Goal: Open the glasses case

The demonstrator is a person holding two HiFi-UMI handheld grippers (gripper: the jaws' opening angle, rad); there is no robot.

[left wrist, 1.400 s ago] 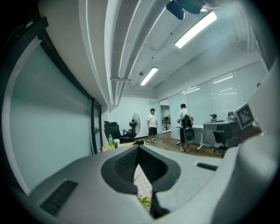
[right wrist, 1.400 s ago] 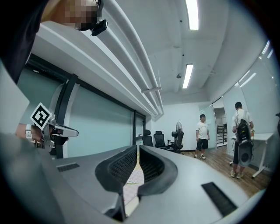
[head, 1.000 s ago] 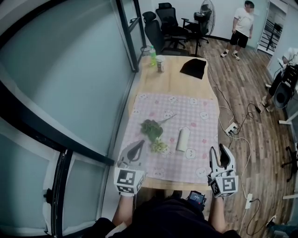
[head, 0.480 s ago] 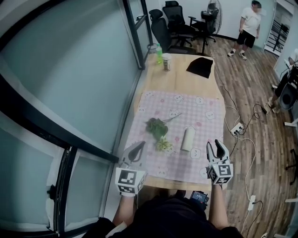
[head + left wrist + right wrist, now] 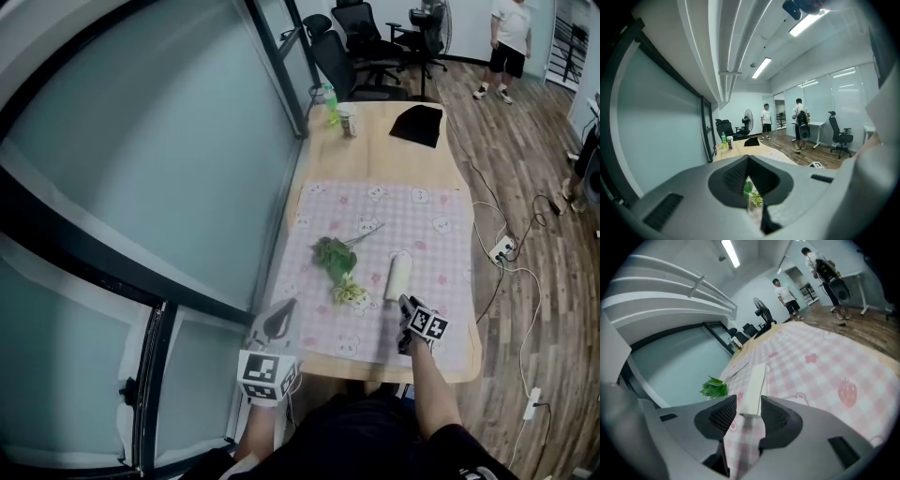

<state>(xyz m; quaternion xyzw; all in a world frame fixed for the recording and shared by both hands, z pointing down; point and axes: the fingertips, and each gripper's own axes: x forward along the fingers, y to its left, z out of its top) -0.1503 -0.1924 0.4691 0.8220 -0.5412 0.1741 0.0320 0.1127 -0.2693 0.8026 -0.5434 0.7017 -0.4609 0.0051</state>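
Observation:
The glasses case (image 5: 398,277) is a white closed tube lying lengthwise on the pink checked cloth (image 5: 441,234). My right gripper (image 5: 405,305) is at its near end. In the right gripper view the case (image 5: 755,380) runs away from the open jaws, its near end in the gap of the right gripper (image 5: 749,401); I cannot tell if the pads touch it. My left gripper (image 5: 284,307) hovers at the table's near left corner, shut and empty. Past the tips of the left gripper (image 5: 749,161) a bit of plant (image 5: 752,197) shows.
A green leafy sprig (image 5: 335,255) and a pale sprig (image 5: 349,292) lie left of the case. A bottle (image 5: 330,101), a cup (image 5: 347,122) and a black cloth (image 5: 417,124) sit at the far end. A glass wall (image 5: 187,169) runs along the left. Cables and a power strip (image 5: 502,251) lie on the floor.
My right gripper has moved forward and left from the table's near right corner to the near end of the case. The left gripper has stayed at the near left corner.

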